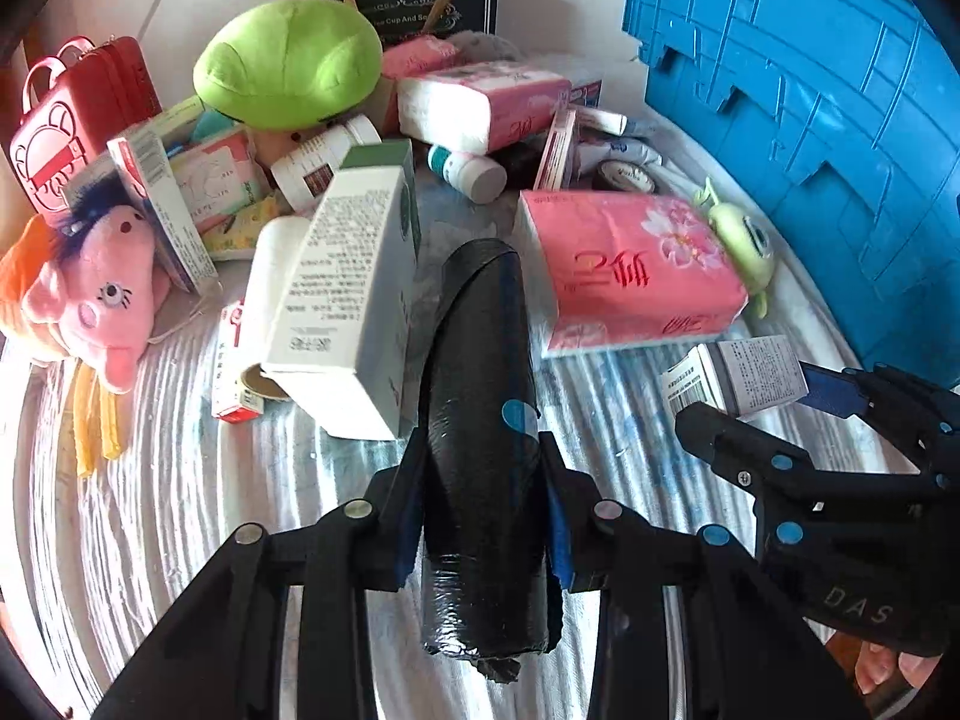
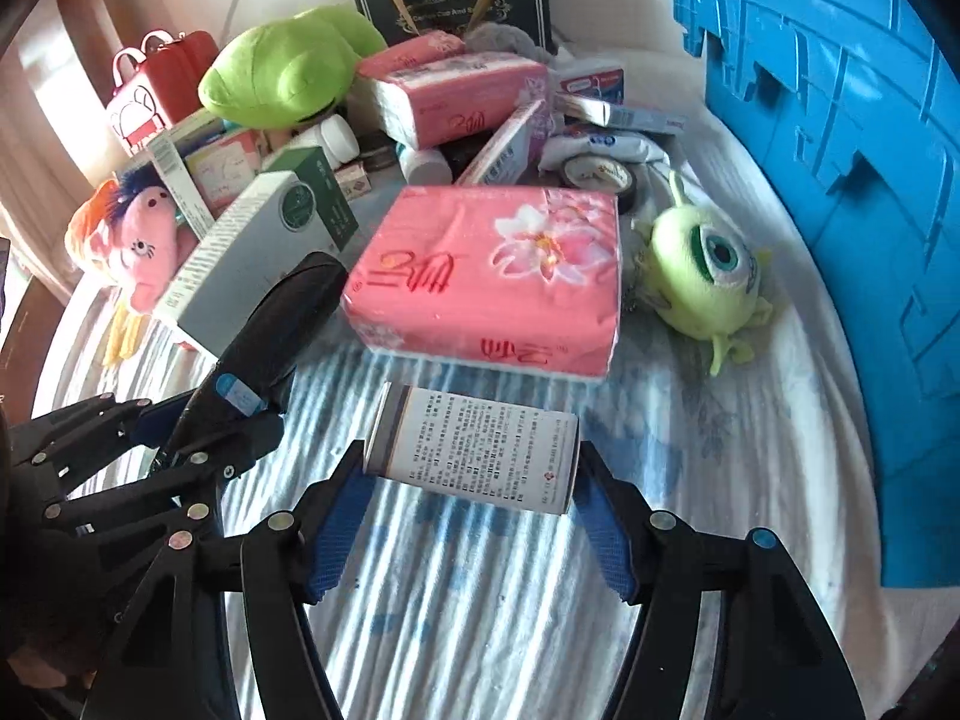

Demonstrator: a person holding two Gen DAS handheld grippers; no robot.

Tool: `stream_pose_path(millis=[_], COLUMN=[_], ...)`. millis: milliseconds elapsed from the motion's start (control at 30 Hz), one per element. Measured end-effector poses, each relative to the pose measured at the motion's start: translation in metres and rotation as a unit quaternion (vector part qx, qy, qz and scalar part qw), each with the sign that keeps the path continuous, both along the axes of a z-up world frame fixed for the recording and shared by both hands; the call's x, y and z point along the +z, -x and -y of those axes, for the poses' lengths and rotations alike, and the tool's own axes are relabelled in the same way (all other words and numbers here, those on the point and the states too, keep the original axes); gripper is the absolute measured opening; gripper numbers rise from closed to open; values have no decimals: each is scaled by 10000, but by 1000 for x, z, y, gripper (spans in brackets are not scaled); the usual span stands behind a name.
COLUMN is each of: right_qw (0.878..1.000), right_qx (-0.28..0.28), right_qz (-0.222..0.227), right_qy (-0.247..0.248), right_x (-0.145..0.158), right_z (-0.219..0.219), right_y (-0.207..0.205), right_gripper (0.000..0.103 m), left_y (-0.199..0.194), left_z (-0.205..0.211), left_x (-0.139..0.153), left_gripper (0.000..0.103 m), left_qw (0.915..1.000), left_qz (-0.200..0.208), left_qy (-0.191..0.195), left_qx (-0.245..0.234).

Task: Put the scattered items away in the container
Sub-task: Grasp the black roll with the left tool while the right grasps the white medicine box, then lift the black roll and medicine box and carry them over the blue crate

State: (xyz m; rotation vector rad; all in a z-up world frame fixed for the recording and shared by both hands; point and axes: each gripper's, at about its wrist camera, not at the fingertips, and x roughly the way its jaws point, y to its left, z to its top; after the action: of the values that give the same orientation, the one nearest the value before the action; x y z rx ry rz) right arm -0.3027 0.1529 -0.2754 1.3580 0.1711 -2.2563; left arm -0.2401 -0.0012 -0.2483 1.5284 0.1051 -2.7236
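I have both tongs loaded, so I judge this the carry step: two items picked, neither yet in the container. My left tongs are clamped across a black roll of bags, which sticks out forward and back between the fingers, a loose flap hanging at its near end. My right tongs pinch a small white printed box end to end, lifted clear of the striped bedsheet. The two tools sit close side by side, so I want to keep them from knocking as I swing.

The blue crate stands to my right, ribbed wall facing me; I cannot see its opening from here, so the next move calls for lifting over its rim before letting go, right tongs first, I think.

Just beyond lies a pink tissue pack, with a one-eyed green plush between it and the crate, near my swing path. Left of the roll leans a tall white-and-green carton and a pink plush toy. Farther back sit a second tissue pack, a green plush, a red bag and a black gift bag, all waiting.
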Motion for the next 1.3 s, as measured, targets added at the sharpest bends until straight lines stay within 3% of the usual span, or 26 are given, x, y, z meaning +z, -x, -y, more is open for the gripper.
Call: stream_pose_path(millis=[400, 800, 1033, 1300], right_qw=[9937, 9738, 9540, 9289], right_qx=[188, 48, -273, -591], right_qz=[-1065, -2259, -2952, -3643], right_qy=[276, 255, 453, 307], right_x=[121, 236, 309, 365], right_z=[25, 16, -49, -191], right_y=[-28, -50, -53, -33], right_gripper=[66, 66, 66, 66], left_y=[-1, -13, -12, 7], left_z=[18, 13, -47, -171], left_x=[104, 188, 245, 299], left_gripper=[33, 33, 33, 33], left_qw=[9937, 9762, 9620, 9474], left_qz=[-1104, -2169, -2683, -3044], left_qy=[78, -29, -267, -460], left_qx=[197, 51, -426, -874])
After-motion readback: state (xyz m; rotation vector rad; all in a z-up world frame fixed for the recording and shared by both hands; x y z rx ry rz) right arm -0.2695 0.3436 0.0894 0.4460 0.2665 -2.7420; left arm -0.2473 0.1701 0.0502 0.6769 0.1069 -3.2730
